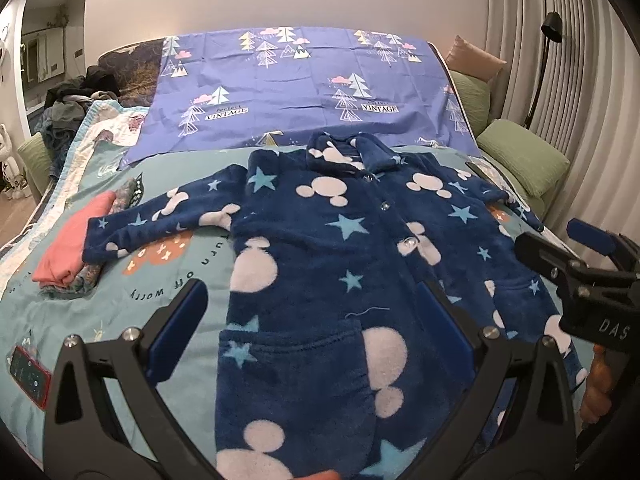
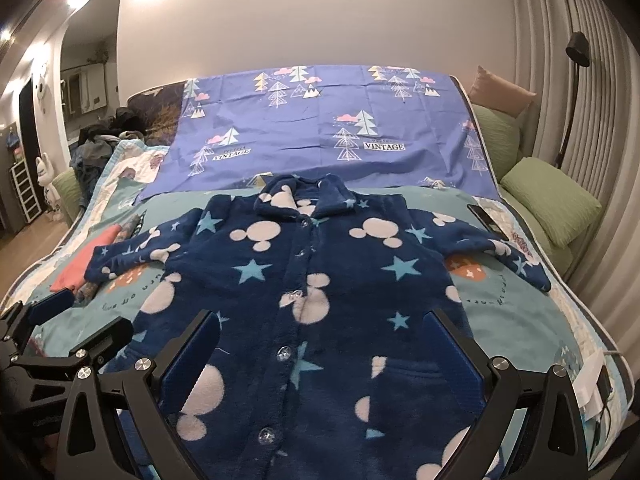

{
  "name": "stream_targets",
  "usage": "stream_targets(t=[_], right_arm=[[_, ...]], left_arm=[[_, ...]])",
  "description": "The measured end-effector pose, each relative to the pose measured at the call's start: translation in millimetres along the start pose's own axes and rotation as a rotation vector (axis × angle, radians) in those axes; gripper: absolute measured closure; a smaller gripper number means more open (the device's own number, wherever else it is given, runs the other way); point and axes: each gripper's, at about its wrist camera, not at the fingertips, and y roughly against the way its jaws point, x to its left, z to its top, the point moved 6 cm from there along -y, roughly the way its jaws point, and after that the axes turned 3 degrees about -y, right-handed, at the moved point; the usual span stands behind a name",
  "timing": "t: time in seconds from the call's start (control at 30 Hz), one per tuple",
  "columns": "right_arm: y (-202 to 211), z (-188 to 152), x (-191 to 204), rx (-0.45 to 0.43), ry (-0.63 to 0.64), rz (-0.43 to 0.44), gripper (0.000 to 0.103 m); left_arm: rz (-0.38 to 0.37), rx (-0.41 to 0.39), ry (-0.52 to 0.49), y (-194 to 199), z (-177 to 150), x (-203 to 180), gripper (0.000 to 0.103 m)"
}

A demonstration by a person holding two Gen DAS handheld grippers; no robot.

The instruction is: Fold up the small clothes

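The jacket (image 1: 320, 248) lies flat, buttoned and sleeves spread, on the bed (image 1: 160, 280). Both grippers hover over its near hem with jaws wide apart, empty: the left gripper (image 1: 312, 332) above the left pocket, the right gripper (image 2: 320, 356) astride the button line. Only the left view shows the whole folded pile (image 1: 72, 248); only the right shows the right cuff (image 2: 536, 276).

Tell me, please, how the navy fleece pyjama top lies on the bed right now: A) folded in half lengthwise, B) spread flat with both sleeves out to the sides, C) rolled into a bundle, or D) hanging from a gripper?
B: the navy fleece pyjama top lies flat, buttoned front up, a sleeve stretching out on each side, and both open grippers hold nothing.
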Motion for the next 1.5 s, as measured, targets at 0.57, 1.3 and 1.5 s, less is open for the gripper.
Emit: stream_targets(t=[0.57,1.3,1.5], right_arm=[[-21.1,46.0,0.4,-0.032,-0.013,0.005,0.0],[-125.7,65.9,-3.8,0.084,-0.039,0.077,0.0],[-142.1,60.8,-3.2,0.088,-0.009,0.06,0.0]], left_arm=[[0.037,-0.003,0.039,-33.3,40.6,50.1,0.001],[0.033,0.256,0.935,-199.9,-26.3,322.9,0.013],[0.108,0.21,1.157,-219.6,-56.9,367.8,0.013]])
